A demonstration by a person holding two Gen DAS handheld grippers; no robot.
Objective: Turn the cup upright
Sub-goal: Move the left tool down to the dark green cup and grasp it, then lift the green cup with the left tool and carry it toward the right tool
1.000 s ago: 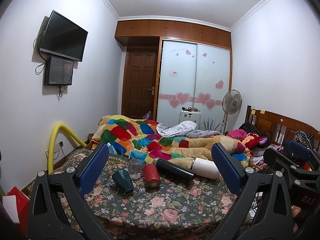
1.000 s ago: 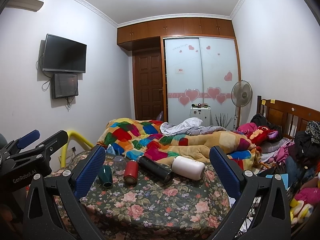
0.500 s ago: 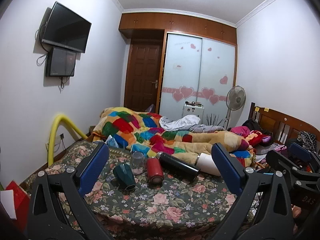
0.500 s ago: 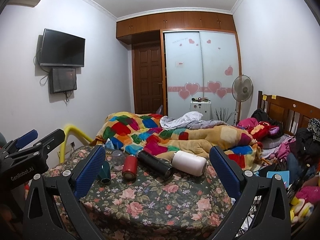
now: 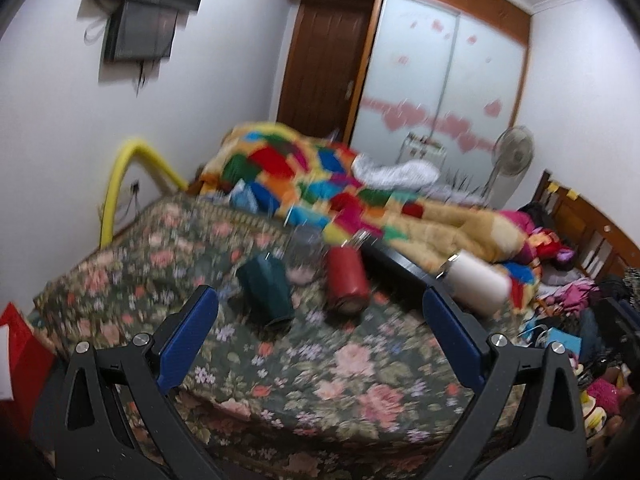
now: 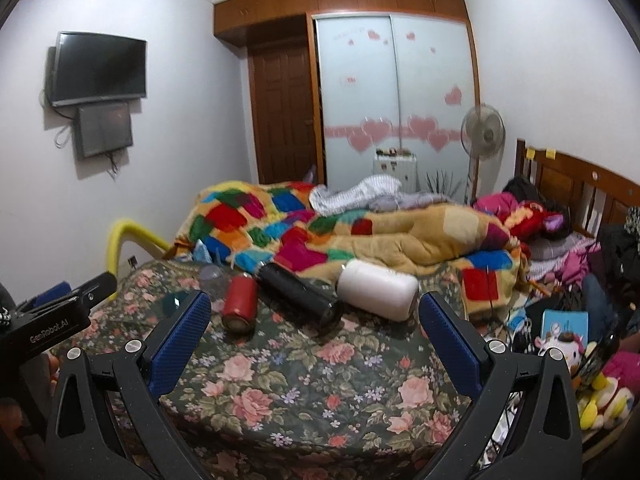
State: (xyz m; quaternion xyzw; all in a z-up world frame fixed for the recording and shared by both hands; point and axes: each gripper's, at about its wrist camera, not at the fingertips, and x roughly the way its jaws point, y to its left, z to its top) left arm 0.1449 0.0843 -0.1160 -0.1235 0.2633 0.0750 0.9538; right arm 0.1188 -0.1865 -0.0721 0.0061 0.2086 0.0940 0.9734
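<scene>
Several cups lie on their sides on the floral bedspread (image 5: 320, 364): a dark green cup (image 5: 266, 290), a clear glass (image 5: 306, 254), a red cup (image 5: 347, 280), a black flask (image 5: 394, 266) and a white cup (image 5: 474, 282). My left gripper (image 5: 320, 334) is open and empty, just short of the green and red cups. In the right wrist view the red cup (image 6: 240, 304), black flask (image 6: 298, 294) and white cup (image 6: 378, 294) lie ahead of my right gripper (image 6: 314, 334), which is open and empty. The green cup (image 6: 173, 303) is mostly hidden behind its left finger.
A patchwork quilt (image 6: 320, 232) is heaped behind the cups. A yellow tube (image 5: 116, 184) arches at the bed's left edge. Toys and clutter (image 6: 568, 332) lie off the bed's right side. The other gripper's body (image 6: 52, 320) shows at the left.
Both grippers have moved forward and tilted down toward the cups; the left wrist view is blurred by motion. The cups have not moved.
</scene>
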